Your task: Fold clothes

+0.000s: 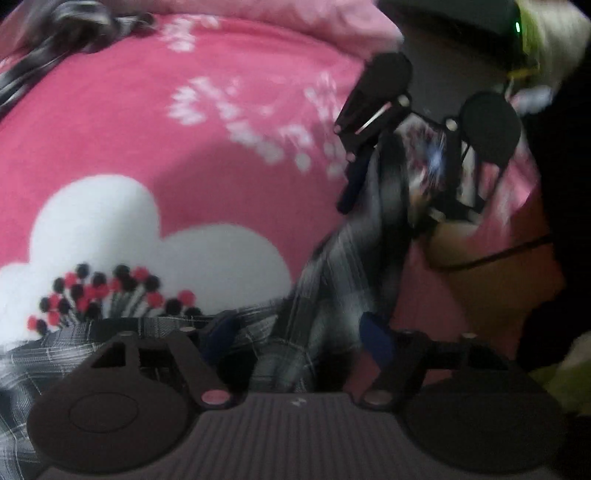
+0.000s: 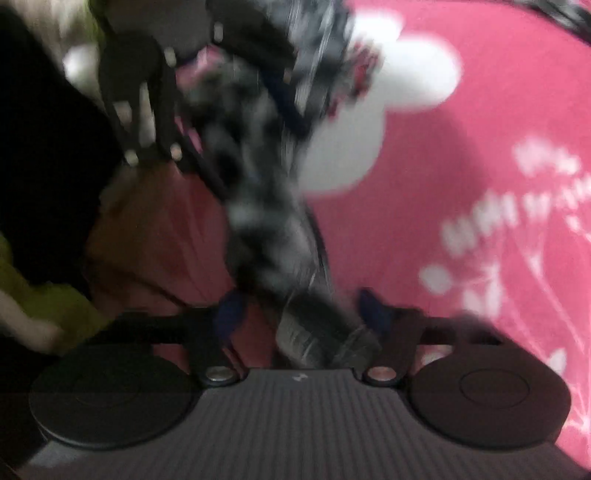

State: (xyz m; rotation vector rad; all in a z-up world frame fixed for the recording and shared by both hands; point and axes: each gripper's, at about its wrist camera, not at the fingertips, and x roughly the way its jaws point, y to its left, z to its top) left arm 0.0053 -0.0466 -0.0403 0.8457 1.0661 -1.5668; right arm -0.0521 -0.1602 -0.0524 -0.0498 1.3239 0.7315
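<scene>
Grey-and-white checked, soft and limp: hanging as a twisted rope of shirt between the two tools, just above the pink sheet with its white cloud print. Trailing off at the lower left of the left wrist view, spreading flat on the sheet there.

Running into the left gripper, bunching thick between the blue fingers and looking clamped there. Climbing from that bunch toward the right gripper and passing in beside its blue finger. Smearing badly in the right wrist view, so not telling whether the right gripper is pinching the shirt or only cradling it: fingers standing apart, pink showing on one side of the cloth.

Judging by the sag and twist: light, thin, not slippery, not fragile, keeping no shape of its own. Probably calling for untwisting first, then taking hold at a seam, corner or hem, not at a wad of layers, and laying out flat before creasing.

Lying around: another dark checked piece at the far edge of the sheet, well apart; a paler pink fold behind; something yellow-green off to the side. Possibly risking a snag of the sheet along with the shirt on any low grab.
</scene>
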